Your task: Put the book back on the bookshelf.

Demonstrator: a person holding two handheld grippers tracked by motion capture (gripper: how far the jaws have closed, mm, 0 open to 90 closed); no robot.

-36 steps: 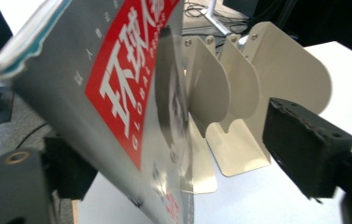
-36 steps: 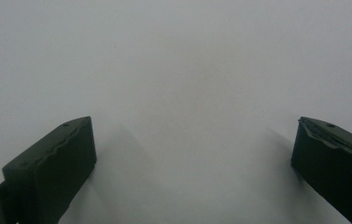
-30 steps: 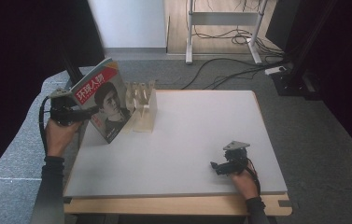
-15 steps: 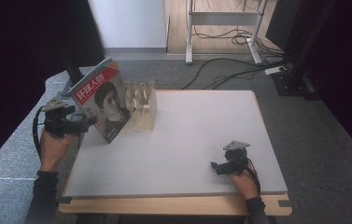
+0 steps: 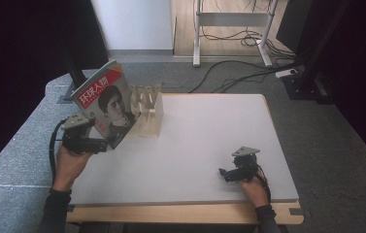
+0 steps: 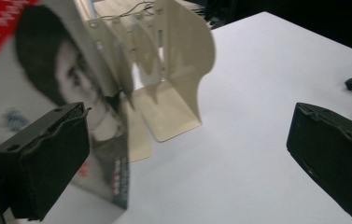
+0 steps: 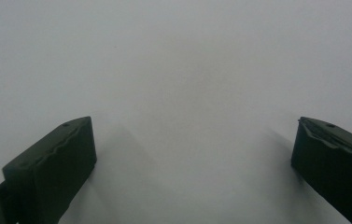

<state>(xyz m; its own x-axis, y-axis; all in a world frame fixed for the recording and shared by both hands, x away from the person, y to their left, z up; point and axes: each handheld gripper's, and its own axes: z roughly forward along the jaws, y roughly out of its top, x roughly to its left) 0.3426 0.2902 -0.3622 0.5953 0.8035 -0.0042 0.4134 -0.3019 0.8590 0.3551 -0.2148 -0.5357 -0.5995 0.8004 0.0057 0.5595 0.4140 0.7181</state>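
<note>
magazine: the magazine [image 5: 107, 104] stood tilted at the far left of the table [image 5: 209, 145], its cover with the portrait and red title band turned towards you, leaning back against the cream rack [image 5: 147, 109]. its lower edge rested on the table.
rack: the cream rack stood just right of the magazine, touching it, with several upright dividers; in the left gripper view [image 6: 173, 70] its curved end plate and flat foot showed clearly, the foot lying flat on the table.
your left gripper: you held the left gripper [image 5: 100, 145] low at the table's left edge, just in front of the magazine's lower corner. in its own view [image 6: 187, 168] the fingers [image 6: 47, 158] stood wide apart with nothing between them; they had just been opening the last bit. one finger sat in front of the magazine cover, the other over bare table.
contact: the frames did not settle whether the left finger touched the cover; nothing was gripped.
your right gripper: you kept the right gripper [image 5: 223, 174] resting on the table near its front right, well apart from the magazine and rack. its fingers [image 7: 52, 163] were spread wide in its own view [image 7: 192, 158], with bare white table between them and nothing held.
</note>
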